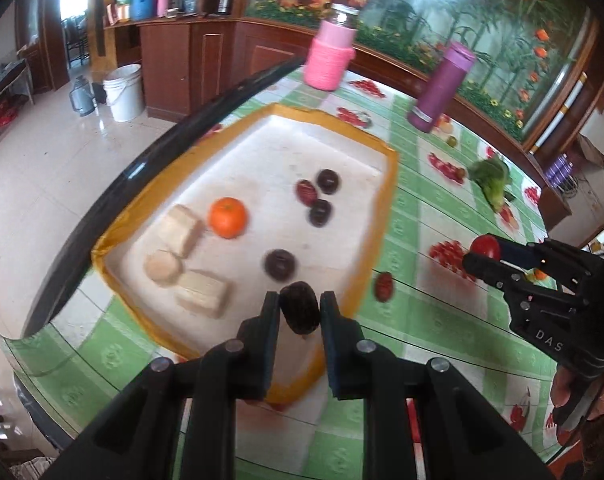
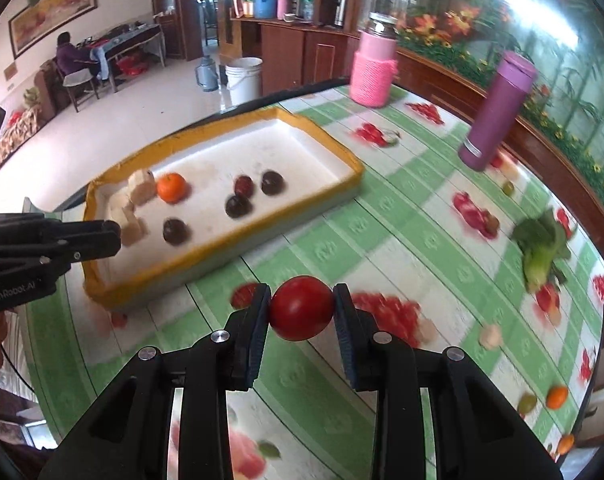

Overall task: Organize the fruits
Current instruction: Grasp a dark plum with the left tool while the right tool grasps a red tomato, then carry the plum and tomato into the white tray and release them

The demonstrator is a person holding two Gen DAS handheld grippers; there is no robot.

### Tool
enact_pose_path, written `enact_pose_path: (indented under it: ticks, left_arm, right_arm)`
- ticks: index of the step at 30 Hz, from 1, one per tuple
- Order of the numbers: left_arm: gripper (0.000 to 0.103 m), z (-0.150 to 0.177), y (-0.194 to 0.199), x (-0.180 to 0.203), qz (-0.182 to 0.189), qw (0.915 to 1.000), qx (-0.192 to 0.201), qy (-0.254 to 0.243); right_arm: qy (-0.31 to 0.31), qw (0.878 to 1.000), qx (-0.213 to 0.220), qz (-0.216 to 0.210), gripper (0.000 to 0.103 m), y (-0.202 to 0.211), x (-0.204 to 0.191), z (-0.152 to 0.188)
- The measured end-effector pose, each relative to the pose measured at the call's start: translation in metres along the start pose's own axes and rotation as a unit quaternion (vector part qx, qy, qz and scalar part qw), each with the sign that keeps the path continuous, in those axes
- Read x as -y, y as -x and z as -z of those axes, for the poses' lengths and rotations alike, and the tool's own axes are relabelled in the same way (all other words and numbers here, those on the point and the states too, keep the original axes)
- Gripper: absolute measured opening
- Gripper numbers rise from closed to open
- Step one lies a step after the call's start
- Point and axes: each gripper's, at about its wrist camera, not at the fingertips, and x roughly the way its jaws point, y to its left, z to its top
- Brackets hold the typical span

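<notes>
A: Left wrist view: what does the left hand-held gripper [image 1: 300, 312] pinch?
B: A dark date [image 1: 300, 308], above the near rim of the tray [image 1: 386, 200].
A: And the right hand-held gripper [image 2: 302, 308]?
B: Clamped on a red tomato [image 2: 301, 307] above the surface [image 2: 382, 240]. Its body reads "DAS"; the left one reads "GenRobot.AI".

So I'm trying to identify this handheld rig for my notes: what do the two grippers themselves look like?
Both are matte black plastic. The left gripper and right gripper each have two flat fingers lined with dark blue ribbed pads, on angular linkage arms joined by round silver pins. From the side, one body bears white lettering "GenRobot.AI", the other "DAS". No cables or sleeves are clearly visible.
</notes>
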Motion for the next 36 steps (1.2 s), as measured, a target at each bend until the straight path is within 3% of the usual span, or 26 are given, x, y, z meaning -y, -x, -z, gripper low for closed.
enact_pose_path:
  ticks: [6,16,30,36]
  left_arm:
    - [0.023,-0.026,-0.016,-0.038,-0.024,0.9996,-0.007,0.016]
    - [0.023,-0.087,-0.06,-0.059,-0.039,0.9987,-0.03,0.009]
    - [0.023,-0.111,-0.122,-0.051,-0.052,0.9954,-0.077,-0.024]
    - [0.023,-0.113,-0.126,-0.049,-0.056,0.9952,-0.072,-0.036]
  right_arm:
    - [0.007,1.0,0.007,-0.016,0.029,-0.028,-0.021,-0.047]
    - [-0.011,1.0,0.013,0.006,0.029,-0.095,-0.019,-0.114]
    - [-0.043,0.998,-0.032,0.014,0.029,-0.153,-0.002,-0.124]
    - [-0.044,0.998,-0.046,0.017,0.029,-0.162,0.0,-0.12]
